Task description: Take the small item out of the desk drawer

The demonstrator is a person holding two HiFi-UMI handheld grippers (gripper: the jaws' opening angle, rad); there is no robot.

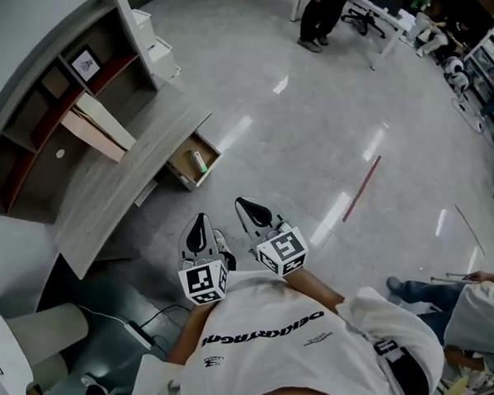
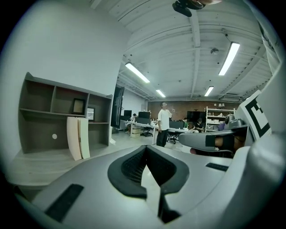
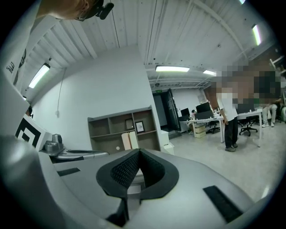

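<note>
The desk drawer stands pulled open under the grey desk, left of centre in the head view. A small green-and-white item lies inside it. Both grippers are held close to the person's chest, well short of the drawer and pointing toward it. My left gripper is shut with nothing between its jaws, and its own view shows the same. My right gripper is shut and empty too, as its own view confirms. Neither gripper view shows the drawer.
A shelf unit with two leaning pale boards stands on the desk. A white drawer cabinet is behind it. One person stands far off and another sits at lower right. A red strip marks the floor.
</note>
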